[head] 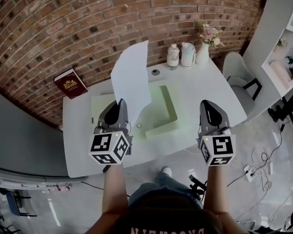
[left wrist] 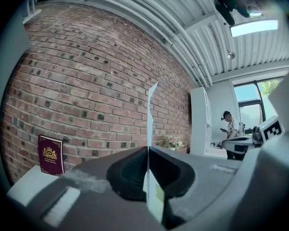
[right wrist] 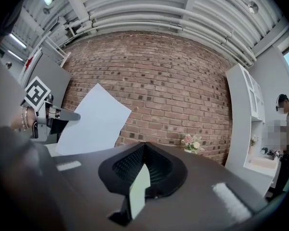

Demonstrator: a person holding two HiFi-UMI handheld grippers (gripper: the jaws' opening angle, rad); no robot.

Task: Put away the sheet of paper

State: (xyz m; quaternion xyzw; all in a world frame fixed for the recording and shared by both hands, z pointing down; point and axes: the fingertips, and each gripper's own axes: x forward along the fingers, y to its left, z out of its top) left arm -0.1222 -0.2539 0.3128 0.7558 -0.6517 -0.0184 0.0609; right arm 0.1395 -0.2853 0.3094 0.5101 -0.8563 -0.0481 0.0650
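**Left gripper clamps the sheet upright; right gripper shut on nothing**

Closest to the head camera are the person's two forearms, each ending in a gripper with a marker cube, held level over the near edge of a white table [head: 195, 87].

Left gripper [head: 121, 101]: its own view [left wrist: 147, 148] shows the jaws pressed together on the lower edge of the sheet of paper [left wrist: 150, 109]. From there the sheet is seen edge-on as a thin white line that rises straight up from the seam between the jaws. In the head view the sheet of paper [head: 132, 77] stands upright beyond the jaw tips and clear of the table top, its upper corner showing against the brick wall [head: 88, 23].

Right gripper [head: 206, 103]: its own view [right wrist: 143, 144] shows the jaws closed tip to tip with nothing between them. It is held well apart from the sheet, which appears at that view's left as a broad white face [right wrist: 92, 121].

On the table, a pale green tray [head: 168, 108] lies between the two grippers and past their tips, below and to the right of the sheet. A maroon book [head: 71, 83] leans on the wall at the far left corner. Two white jars [head: 173, 56] and a vase of flowers [head: 203, 52] stand along the far edge. A white chair [head: 237, 72] stands off the table's right end.
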